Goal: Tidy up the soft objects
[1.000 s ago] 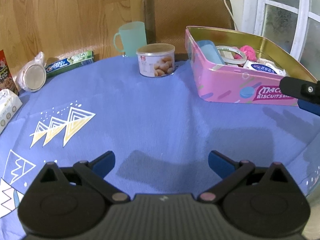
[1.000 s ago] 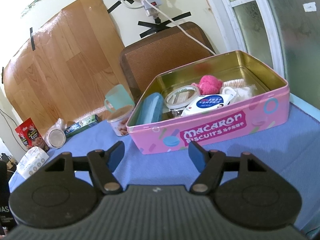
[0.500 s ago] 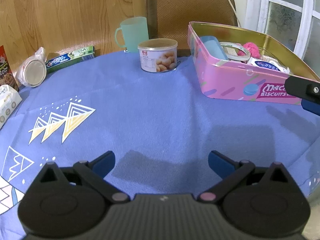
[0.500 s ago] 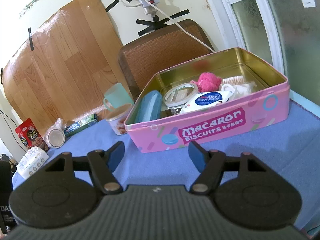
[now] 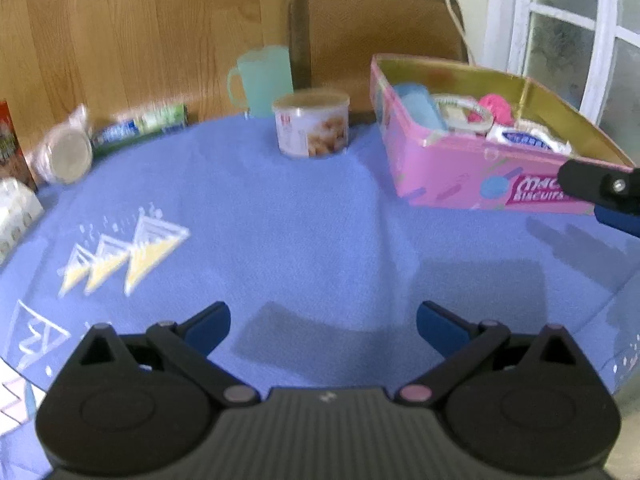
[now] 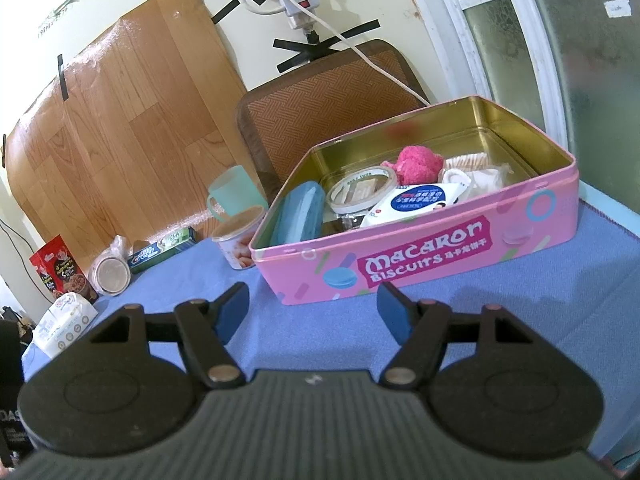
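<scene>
Soft pink fluffy pom-pom [image 6: 416, 162] sits deep in the pink rectangular macaron biscuit tin [image 6: 424, 256], well ahead of the right gripper [image 6: 313, 309] and a touch to its right. That gripper hangs over the blue printed tablecloth [image 6: 520, 300] just short of the tin's near wall, blue-tipped fingers [image 6: 234, 308] spread wide, nothing between them. Closest inside the tin, just past the wall, lies the white wet-wipes packet with a blue label [image 6: 416, 202]; to its left a roll of clear tape [image 6: 362, 190] and a blue hard case [image 6: 300, 212]; behind it something white and crumpled, too unclear to name. Over on the other side, the left gripper [image 5: 323, 326] is likewise wide apart and empty above bare cloth, the tin ahead to its right. Farther out ahead stands a round snack can [image 5: 311, 125], a pale green plastic mug [image 5: 262, 80] behind it. This looks like the approach stage, nothing grasped yet. The next move, I'd judge, calls for the right gripper to rise over the tin's rim and come down on a soft item, closing gently
</scene>
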`<state>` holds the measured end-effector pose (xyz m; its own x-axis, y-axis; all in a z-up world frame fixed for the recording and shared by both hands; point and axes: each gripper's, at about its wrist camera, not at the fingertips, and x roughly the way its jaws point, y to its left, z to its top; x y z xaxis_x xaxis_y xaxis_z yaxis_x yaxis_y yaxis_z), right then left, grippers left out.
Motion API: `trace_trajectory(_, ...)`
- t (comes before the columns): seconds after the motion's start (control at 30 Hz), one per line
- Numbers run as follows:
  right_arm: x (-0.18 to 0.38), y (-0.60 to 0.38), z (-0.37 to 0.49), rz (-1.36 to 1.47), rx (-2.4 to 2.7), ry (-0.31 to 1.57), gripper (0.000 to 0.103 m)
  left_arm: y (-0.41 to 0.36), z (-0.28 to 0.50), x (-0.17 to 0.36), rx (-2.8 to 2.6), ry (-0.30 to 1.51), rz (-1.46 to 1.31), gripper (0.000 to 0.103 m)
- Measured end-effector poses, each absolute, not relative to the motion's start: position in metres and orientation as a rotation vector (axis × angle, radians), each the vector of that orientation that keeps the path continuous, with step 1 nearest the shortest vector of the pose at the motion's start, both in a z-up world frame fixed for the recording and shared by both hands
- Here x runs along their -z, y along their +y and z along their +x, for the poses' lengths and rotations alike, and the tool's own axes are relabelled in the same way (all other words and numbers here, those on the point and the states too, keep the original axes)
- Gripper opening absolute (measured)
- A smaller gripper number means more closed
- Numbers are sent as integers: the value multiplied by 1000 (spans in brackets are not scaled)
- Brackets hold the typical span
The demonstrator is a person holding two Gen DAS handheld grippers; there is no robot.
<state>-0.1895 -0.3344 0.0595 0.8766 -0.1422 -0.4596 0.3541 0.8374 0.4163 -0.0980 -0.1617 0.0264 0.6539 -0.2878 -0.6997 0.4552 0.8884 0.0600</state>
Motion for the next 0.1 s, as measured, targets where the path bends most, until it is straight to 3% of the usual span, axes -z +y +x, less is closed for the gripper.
trace_trajectory(0.1,-60,-330,-190,480,278,418,74,-160,-104,-35,440,670,245,103)
